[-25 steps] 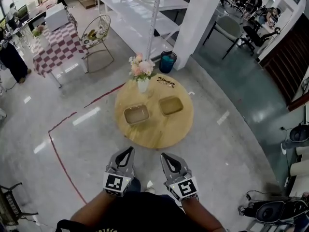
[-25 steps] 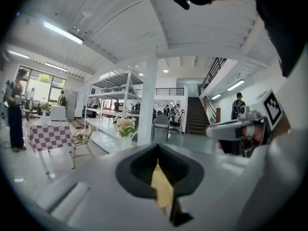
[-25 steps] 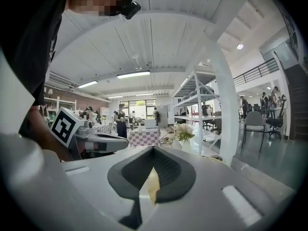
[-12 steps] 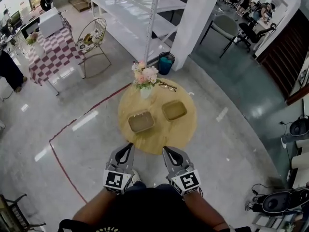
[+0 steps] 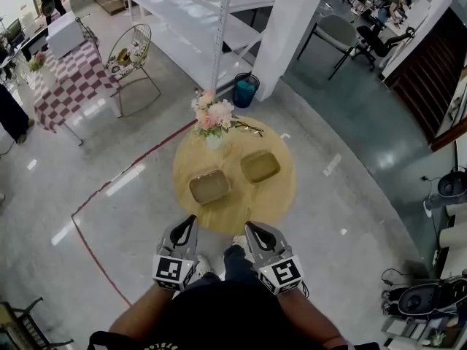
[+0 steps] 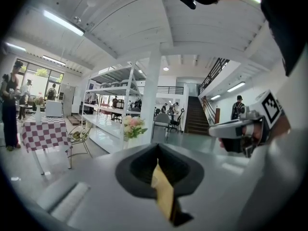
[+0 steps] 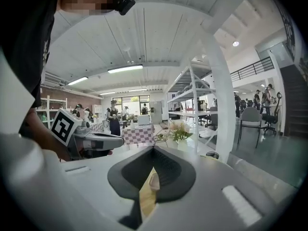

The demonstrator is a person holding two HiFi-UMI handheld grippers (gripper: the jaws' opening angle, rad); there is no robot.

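Head view: the left gripper (image 5: pixel 190 220) and right gripper (image 5: pixel 249 227) hang just short of the round table (image 5: pixel 273 203), touching nothing. On it lie 2 shallow dishes, the nearer dish (image 5: pixel 209 186) and the farther dish (image 5: pixel 260 166), with a flower vase (image 5: pixel 211 122) beyond.

Left gripper view: jaws pressed together, empty.

Right gripper view: likewise closed on nothing. No object has been handled yet.
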